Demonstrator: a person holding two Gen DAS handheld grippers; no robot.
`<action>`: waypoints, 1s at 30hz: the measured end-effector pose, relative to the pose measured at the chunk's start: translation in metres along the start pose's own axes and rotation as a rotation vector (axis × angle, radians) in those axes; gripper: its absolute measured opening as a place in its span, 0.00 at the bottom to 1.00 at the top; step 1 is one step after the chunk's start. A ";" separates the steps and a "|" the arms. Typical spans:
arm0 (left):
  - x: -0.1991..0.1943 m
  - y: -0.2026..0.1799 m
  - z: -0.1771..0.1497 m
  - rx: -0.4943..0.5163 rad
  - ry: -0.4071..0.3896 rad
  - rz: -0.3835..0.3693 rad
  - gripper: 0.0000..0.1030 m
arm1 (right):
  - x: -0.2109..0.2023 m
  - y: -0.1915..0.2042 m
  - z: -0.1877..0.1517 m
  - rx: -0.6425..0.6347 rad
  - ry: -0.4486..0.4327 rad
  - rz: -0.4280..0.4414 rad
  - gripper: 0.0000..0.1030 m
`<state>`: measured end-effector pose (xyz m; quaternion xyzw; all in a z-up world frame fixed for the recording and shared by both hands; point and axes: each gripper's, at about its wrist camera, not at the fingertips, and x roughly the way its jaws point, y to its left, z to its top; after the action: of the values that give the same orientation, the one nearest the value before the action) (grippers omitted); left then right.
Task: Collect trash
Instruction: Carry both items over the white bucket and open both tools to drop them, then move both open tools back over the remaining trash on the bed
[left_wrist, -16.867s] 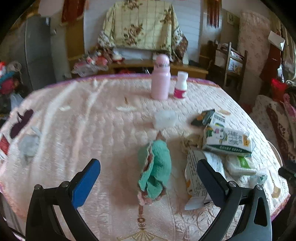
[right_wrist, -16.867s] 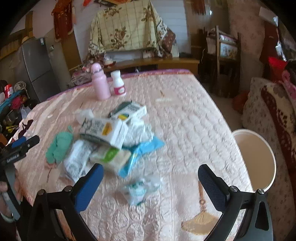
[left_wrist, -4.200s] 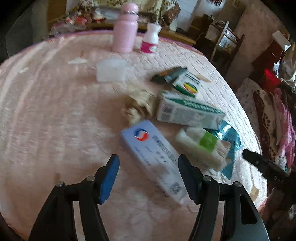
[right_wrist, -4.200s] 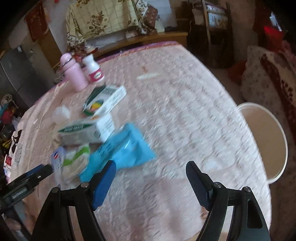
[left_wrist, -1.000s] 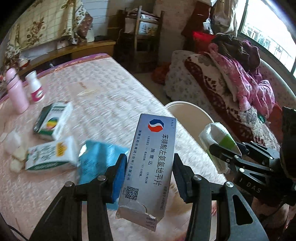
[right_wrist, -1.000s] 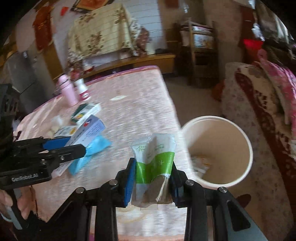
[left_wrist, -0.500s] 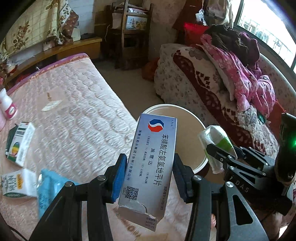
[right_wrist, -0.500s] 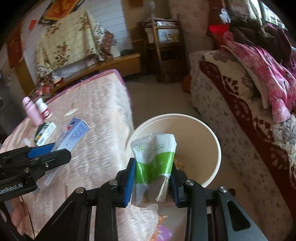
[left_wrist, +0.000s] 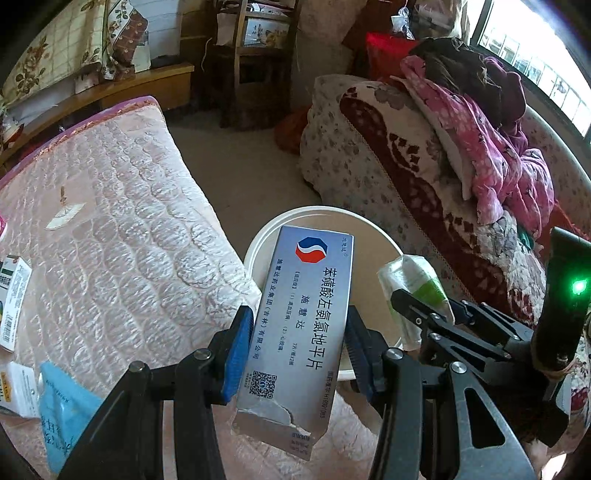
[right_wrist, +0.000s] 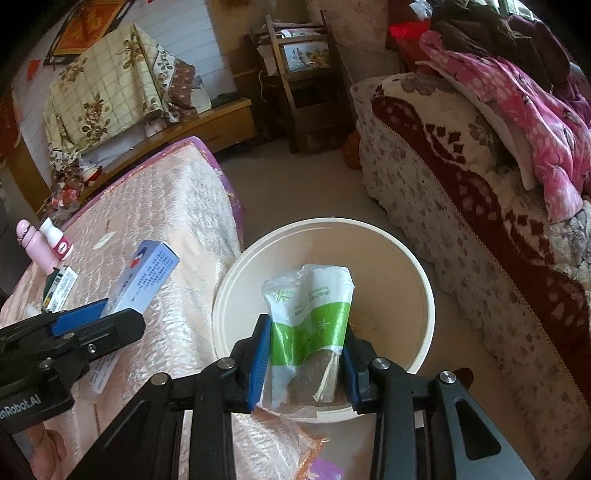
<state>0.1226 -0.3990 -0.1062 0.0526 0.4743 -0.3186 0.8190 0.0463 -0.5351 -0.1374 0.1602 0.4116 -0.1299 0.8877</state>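
My left gripper (left_wrist: 297, 352) is shut on a silver-blue medicine box (left_wrist: 303, 317) with a torn bottom flap, held in front of a cream trash bucket (left_wrist: 258, 240) on the floor. My right gripper (right_wrist: 304, 360) is shut on a green-and-white tissue packet (right_wrist: 310, 317), held over the bucket's (right_wrist: 417, 273) near rim. The right gripper and packet (left_wrist: 417, 284) show at the right of the left wrist view. The box (right_wrist: 147, 280) and left gripper show at the left of the right wrist view.
The pink quilted table (left_wrist: 110, 251) lies to the left with a blue wrapper (left_wrist: 62, 410), small boxes (left_wrist: 11, 302) and two bottles (right_wrist: 40, 247) on it. A sofa with pink clothes (right_wrist: 498, 122) stands right of the bucket. Wooden furniture (right_wrist: 299, 55) stands behind.
Both grippers have swung right from the table to the bucket, each holding its item. The bucket now looks larger and nearer in both views.
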 end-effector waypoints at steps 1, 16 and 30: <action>0.002 0.000 0.001 -0.002 0.004 -0.004 0.50 | 0.002 0.000 0.000 0.003 0.002 0.000 0.37; 0.008 0.007 0.001 -0.066 0.016 -0.045 0.59 | 0.012 -0.015 0.004 0.059 -0.022 -0.033 0.73; -0.035 0.011 -0.015 -0.034 -0.053 0.054 0.59 | -0.014 -0.001 -0.016 0.028 -0.030 -0.045 0.73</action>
<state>0.1059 -0.3680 -0.0886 0.0432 0.4562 -0.2895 0.8403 0.0261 -0.5280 -0.1371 0.1613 0.3997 -0.1581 0.8884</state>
